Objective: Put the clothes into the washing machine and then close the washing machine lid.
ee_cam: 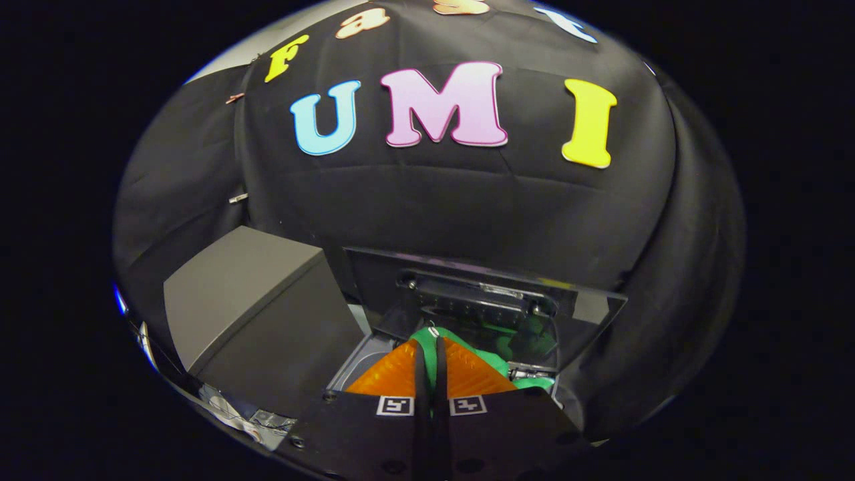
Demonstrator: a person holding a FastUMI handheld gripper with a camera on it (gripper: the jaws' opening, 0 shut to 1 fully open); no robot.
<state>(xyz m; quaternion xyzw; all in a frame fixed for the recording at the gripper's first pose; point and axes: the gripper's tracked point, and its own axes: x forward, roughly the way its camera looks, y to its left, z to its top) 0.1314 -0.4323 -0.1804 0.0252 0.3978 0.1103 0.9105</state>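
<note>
My gripper (429, 344) has its two orange fingers (391, 374) pressed together on a green cloth (497, 364), a strip of which runs up between them. The cloth hangs just ahead of the fingertips and over the open top of the washing machine (361, 357), whose pale inner rim shows to the left of the fingers. The machine's glass lid (588, 310) stands raised behind the opening, and the green cloth is mirrored in it. How far the cloth reaches into the drum is hidden by the fingers.
A grey box-shaped unit (247, 300) stands close to the left of the machine's opening. Black cloth walls close in behind and on both sides. A dark hinge bar (477, 300) runs across the lid's base.
</note>
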